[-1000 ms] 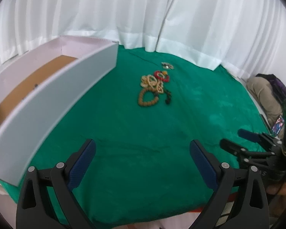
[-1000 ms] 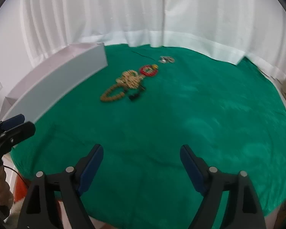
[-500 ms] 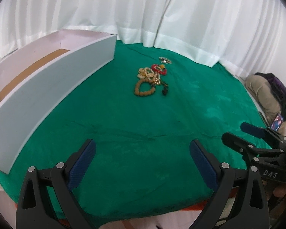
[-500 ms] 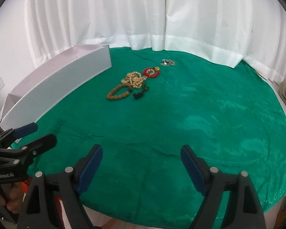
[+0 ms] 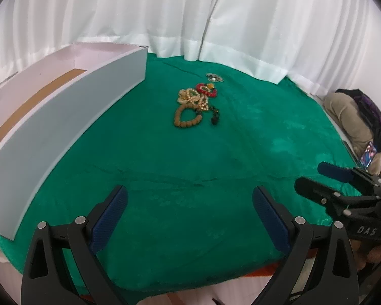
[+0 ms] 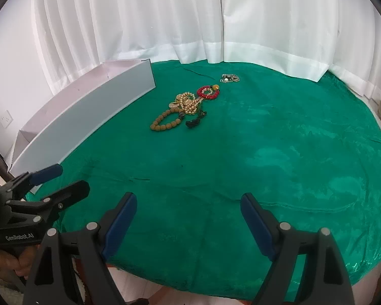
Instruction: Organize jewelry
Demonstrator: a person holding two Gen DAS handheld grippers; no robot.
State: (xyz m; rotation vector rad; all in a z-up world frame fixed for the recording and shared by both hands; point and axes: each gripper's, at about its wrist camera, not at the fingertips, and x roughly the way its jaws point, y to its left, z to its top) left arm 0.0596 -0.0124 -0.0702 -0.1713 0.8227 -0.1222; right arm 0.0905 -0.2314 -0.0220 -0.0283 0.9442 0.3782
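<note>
A pile of jewelry lies mid-table on the green cloth: a brown bead bracelet [image 5: 186,118] [image 6: 165,122], gold chains [image 5: 191,96] [image 6: 186,103], a red bead bracelet [image 5: 206,89] [image 6: 208,92], a dark piece [image 5: 214,118] [image 6: 194,122] and a small silver piece [image 5: 214,77] [image 6: 229,78] farther back. A long white box [image 5: 63,117] [image 6: 89,111] with a brown floor stands at the left. My left gripper [image 5: 190,216] and right gripper [image 6: 188,218] are both open and empty, over the near edge, far from the jewelry.
The green cloth [image 5: 216,165] covers the round table. White curtains [image 6: 190,20] hang behind. A bag and clothes [image 5: 355,117] lie at the right beyond the table. Each gripper shows in the other's view, the right one [image 5: 343,190], the left one [image 6: 38,190].
Both grippers have drawn back and lowered toward the near edge of the table; the jewelry now looks farther off. Both stay open. The jewelry has not moved.
</note>
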